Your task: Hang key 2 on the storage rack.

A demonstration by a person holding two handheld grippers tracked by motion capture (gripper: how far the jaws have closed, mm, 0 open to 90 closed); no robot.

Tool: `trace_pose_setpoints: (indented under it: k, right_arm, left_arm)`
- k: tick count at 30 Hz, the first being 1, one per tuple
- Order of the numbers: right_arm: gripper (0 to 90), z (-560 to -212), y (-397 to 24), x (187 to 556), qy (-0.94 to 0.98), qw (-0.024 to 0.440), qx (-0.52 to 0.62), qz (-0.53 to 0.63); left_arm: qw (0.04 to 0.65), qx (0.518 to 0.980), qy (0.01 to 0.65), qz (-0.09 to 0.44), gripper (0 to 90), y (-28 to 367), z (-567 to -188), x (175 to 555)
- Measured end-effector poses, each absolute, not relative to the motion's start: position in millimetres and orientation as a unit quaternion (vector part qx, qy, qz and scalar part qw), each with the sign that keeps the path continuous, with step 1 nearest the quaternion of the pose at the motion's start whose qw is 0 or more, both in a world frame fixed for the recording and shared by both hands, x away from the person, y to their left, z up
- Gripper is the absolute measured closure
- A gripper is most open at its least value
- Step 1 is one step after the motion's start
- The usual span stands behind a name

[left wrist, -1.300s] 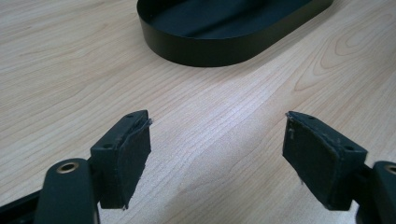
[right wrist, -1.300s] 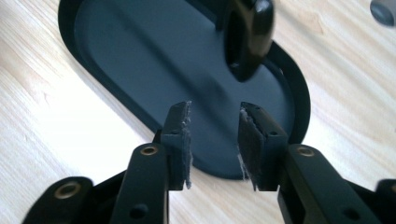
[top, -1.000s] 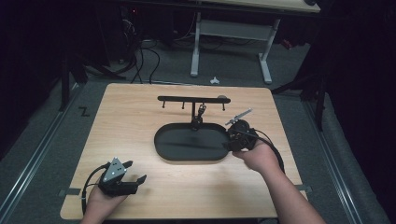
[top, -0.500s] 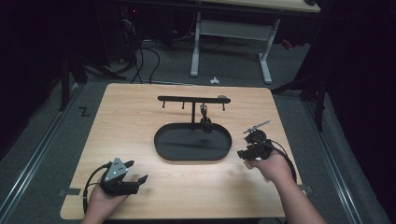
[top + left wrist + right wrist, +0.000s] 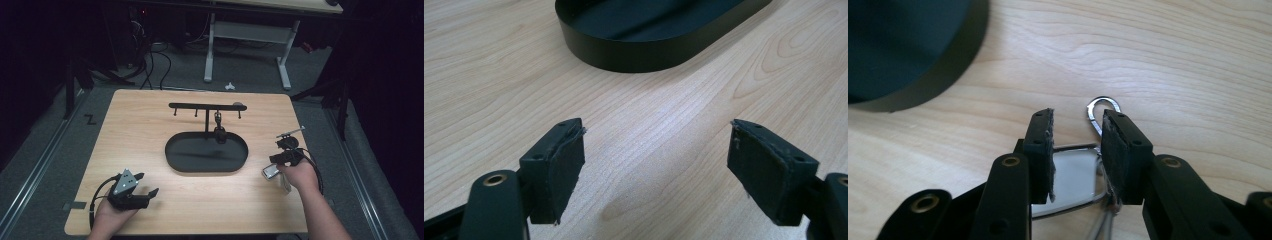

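A shiny metal tag (image 5: 1073,180) with a ring clip (image 5: 1100,112) lies on the wooden table (image 5: 150,135), right of the black oval tray (image 5: 172,150). My right gripper (image 5: 1077,150) stands right over it, pointing down. Its jaws have just been closing and now stand narrow, with the tag under the gap and no pad visibly pressing. From above the tag (image 5: 270,172) glints beside the right gripper (image 5: 276,164). My left gripper (image 5: 147,183) rests at the near left, open and empty (image 5: 656,150).
A black rack (image 5: 206,106) with small hooks stands behind the tray, and a dark item (image 5: 218,120) hangs from one hook. The tray's wall (image 5: 634,50) lies ahead of the left gripper. A white desk frame (image 5: 245,35) stands beyond the table.
My right hand has left the tray's right end, moving right and toward the near edge, and come down over the metal tag. Its jaws look narrower. The left hand has kept still.
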State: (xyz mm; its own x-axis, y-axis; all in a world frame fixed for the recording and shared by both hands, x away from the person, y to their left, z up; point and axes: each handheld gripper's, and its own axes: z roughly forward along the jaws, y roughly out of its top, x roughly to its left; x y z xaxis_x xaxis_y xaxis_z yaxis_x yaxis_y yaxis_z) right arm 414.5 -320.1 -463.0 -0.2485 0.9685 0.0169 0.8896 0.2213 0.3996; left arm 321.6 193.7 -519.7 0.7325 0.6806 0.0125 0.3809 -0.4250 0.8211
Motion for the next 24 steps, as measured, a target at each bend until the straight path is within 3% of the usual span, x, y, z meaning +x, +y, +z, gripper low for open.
trace_pose_setpoints:
  k: [6,15,24]
  right_arm:
    - [72.9,-470.0,-316.9,420.0,0.777,0.111,0.598,0.164]
    - [70.9,-483.3,-320.9,424.6,0.771,0.116,0.608,0.150]
    - [69.4,-488.6,-314.4,411.4,0.789,0.083,0.590,0.150]
  left_arm:
    - [0.426,0.828,0.320,0.175,23.5,193.3,-520.9,322.5]
    - [0.423,0.832,0.317,0.172,23.8,192.4,-521.0,321.6]
    - [0.420,0.832,0.318,0.173,23.9,191.7,-521.8,322.5]
